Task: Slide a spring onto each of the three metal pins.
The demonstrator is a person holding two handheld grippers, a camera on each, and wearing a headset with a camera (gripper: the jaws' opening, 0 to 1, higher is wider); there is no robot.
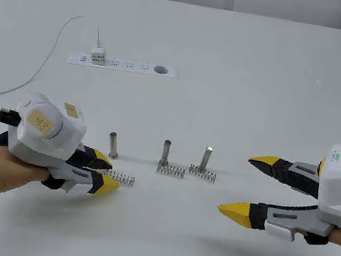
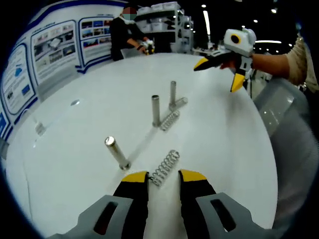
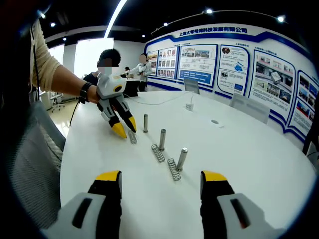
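Three metal pins stand upright in a row on the white table: left pin (image 1: 112, 145), middle pin (image 1: 165, 151), right pin (image 1: 206, 157). A spring lies flat beside each: (image 1: 120, 176), (image 1: 171, 170), (image 1: 203, 173). My left gripper (image 1: 106, 171) is low over the table, narrowly open, with the near end of the left spring (image 2: 166, 167) lying between its yellow tips (image 2: 135, 177); the tips do not touch it. The left pin (image 2: 117, 152) stands just beside it. My right gripper (image 1: 244, 184) hovers wide open to the right of the pins (image 3: 182, 158), holding nothing.
A white power strip (image 1: 122, 64) with a plugged-in charger (image 1: 97, 55) and a thin cable lies farther back on the table (image 1: 230, 79). A black cable trails from my left gripper. People stand beyond the table's far edge (image 2: 127, 30).
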